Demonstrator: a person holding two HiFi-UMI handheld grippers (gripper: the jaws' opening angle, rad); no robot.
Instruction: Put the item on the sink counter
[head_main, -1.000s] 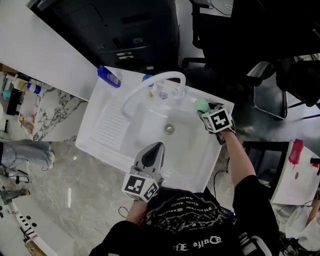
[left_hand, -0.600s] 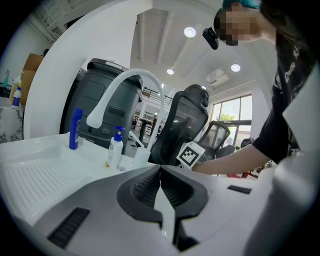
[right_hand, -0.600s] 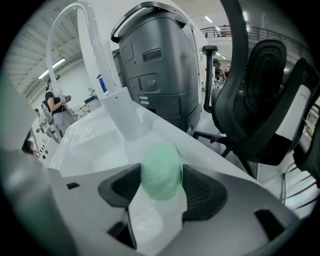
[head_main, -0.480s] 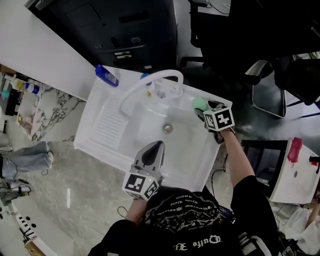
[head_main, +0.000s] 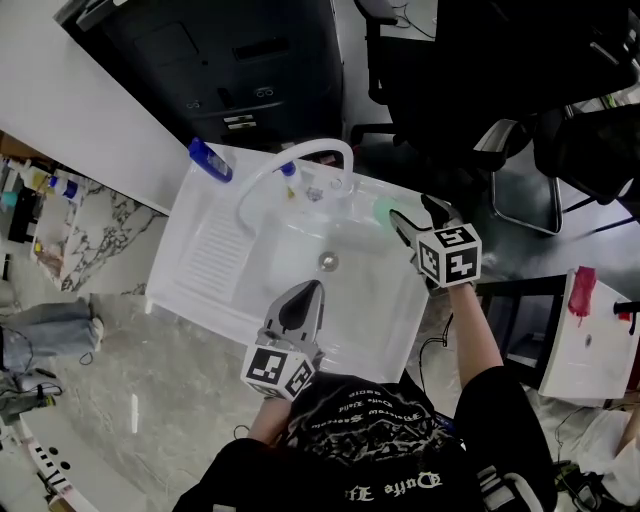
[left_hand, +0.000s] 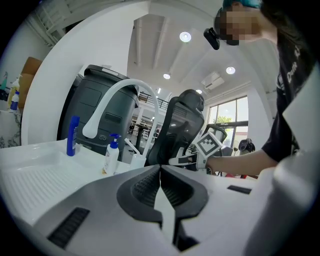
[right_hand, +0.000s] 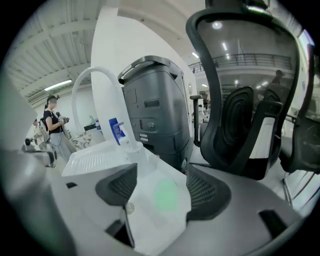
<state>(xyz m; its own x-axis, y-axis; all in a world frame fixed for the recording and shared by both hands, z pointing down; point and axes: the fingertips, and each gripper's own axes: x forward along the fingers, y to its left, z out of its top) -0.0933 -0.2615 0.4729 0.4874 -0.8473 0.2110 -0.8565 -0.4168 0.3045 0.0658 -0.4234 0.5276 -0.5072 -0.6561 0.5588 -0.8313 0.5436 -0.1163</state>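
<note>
The item, a small round green thing (head_main: 384, 211), lies on the white sink counter (head_main: 405, 262) at the basin's far right corner. My right gripper (head_main: 412, 212) hangs just above and to the right of it; its jaws have just been opening and stand wide, touching nothing. In the right gripper view the green thing (right_hand: 165, 196) shows blurred on the counter, below the gap between the dark pads (right_hand: 119, 187). My left gripper (head_main: 316, 290) is shut and empty over the basin's front edge; in the left gripper view its pads (left_hand: 150, 186) meet.
A curved white faucet (head_main: 300, 155) arches over the basin, with a pump bottle (head_main: 290, 178) beside it and a blue bottle (head_main: 210, 158) at the far left corner. A ribbed drainboard (head_main: 212, 255) fills the left side. Office chairs (head_main: 520, 150) and a dark cabinet (head_main: 230, 60) stand behind.
The right gripper has let go of the green thing, lifted off it and spread its jaws; the thing stays on the counter. The left gripper has kept still.
</note>
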